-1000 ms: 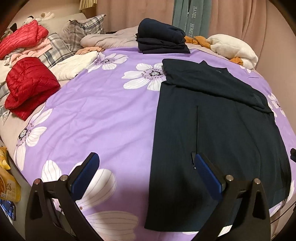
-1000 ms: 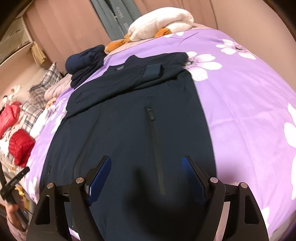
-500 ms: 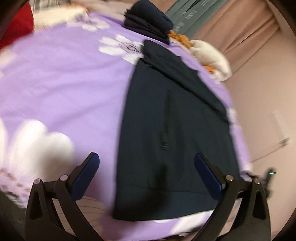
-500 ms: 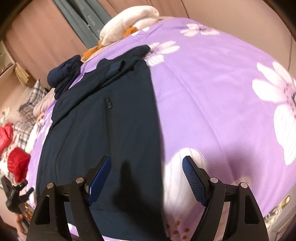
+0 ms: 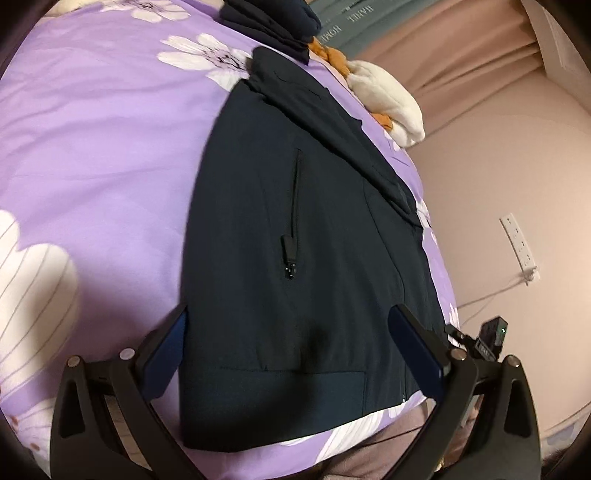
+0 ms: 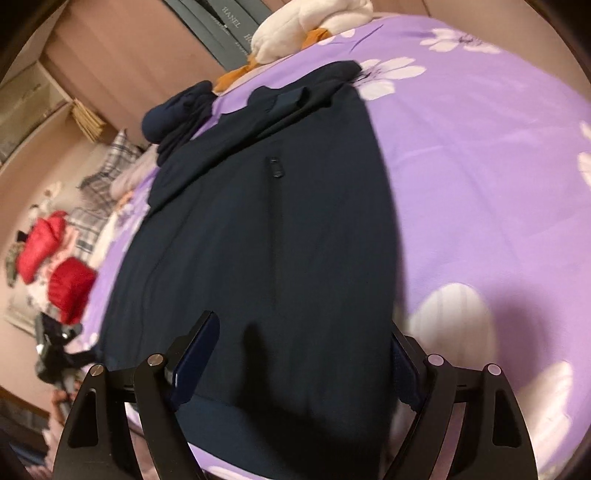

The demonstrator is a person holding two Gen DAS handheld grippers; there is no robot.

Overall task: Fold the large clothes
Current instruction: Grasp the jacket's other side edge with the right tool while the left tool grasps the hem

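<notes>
Now hovering low over the hem band of the dark navy zip-pocket jacket (image 5: 295, 229), having swung in from a wider look across the bed a second ago; both tools closing on the near edge, likely to lift it for the lengthwise fold. Left gripper (image 5: 288, 350) gaping wide, holding nothing; right gripper (image 6: 303, 354) likewise spread wide and empty above the hem. Lying flat on the purple bedspread with white flowers (image 5: 92, 129), sleeves already folded across the top. Sitting beyond: folded navy stack (image 6: 173, 110), cream plush bundle (image 6: 295, 26), red padded jackets (image 6: 55, 266), pink curtains (image 5: 461, 48).
</notes>
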